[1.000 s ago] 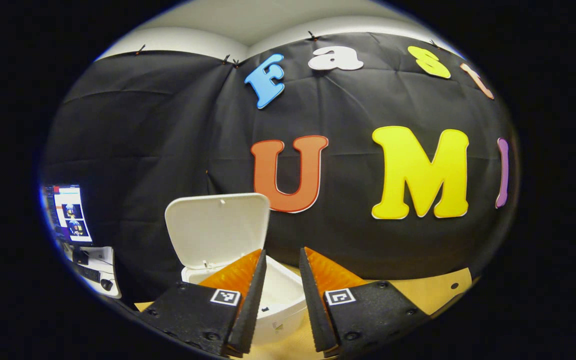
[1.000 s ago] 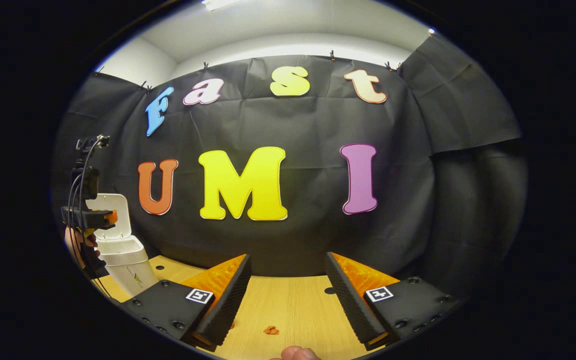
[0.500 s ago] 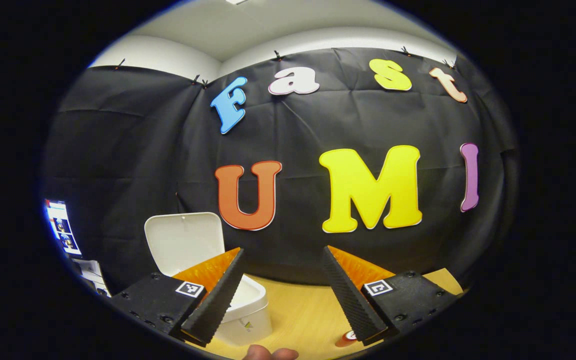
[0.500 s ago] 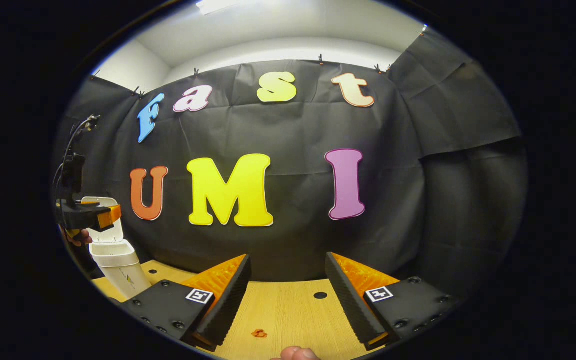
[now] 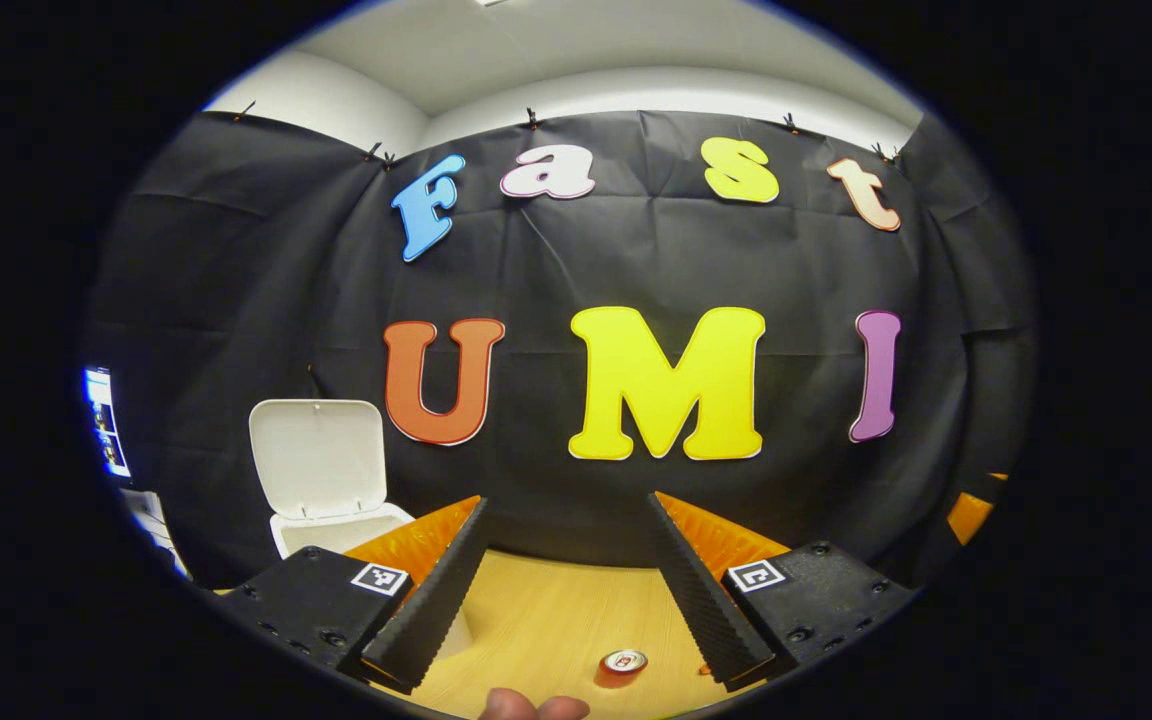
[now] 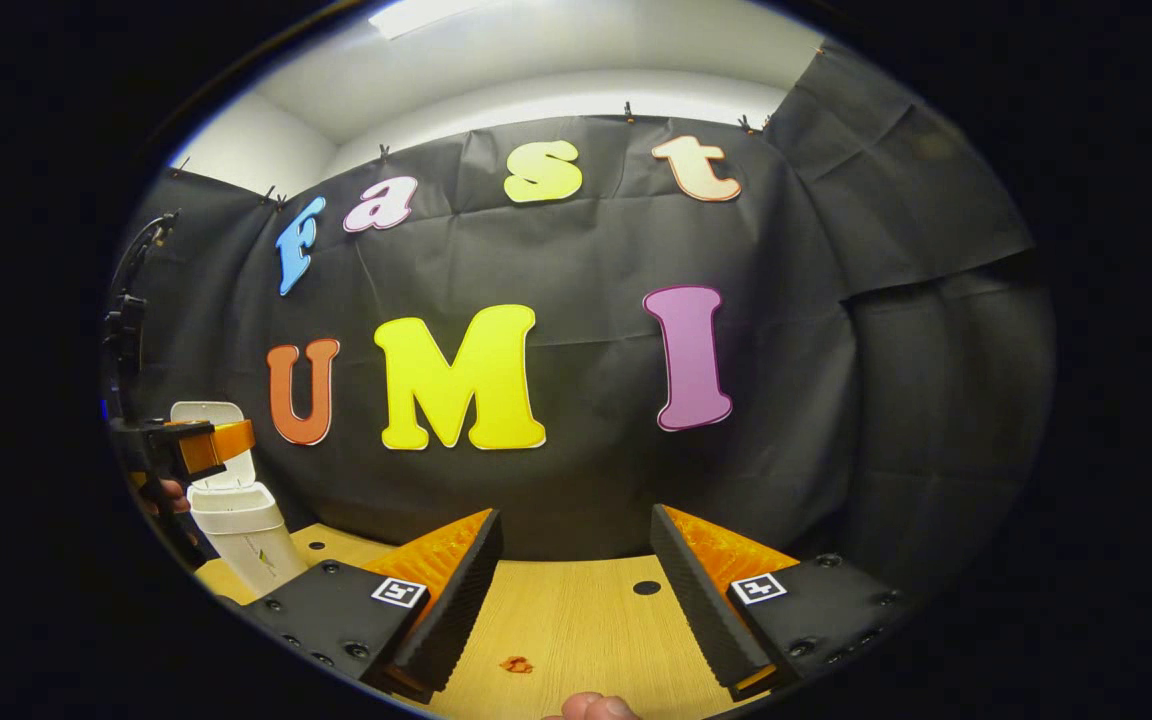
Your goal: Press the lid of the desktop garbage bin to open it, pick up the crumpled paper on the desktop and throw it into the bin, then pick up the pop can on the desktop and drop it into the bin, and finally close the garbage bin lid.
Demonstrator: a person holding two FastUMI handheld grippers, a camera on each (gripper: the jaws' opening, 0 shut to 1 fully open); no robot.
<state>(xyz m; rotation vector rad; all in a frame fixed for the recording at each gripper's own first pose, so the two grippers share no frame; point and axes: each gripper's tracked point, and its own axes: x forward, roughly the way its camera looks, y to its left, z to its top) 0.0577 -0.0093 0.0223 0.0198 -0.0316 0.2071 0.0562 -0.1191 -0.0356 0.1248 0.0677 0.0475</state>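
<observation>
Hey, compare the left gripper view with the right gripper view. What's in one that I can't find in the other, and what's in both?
Left gripper view: the pop can on the table near the bottom, and a lit screen at the far left.
Right gripper view: the left hand-held gripper held up in front of the bin's lid, plus a small orange scrap and a round hole in the table top.
Both: the white bin with its lid raised and the wooden table. The right hand-held gripper, like the left, is open.
</observation>
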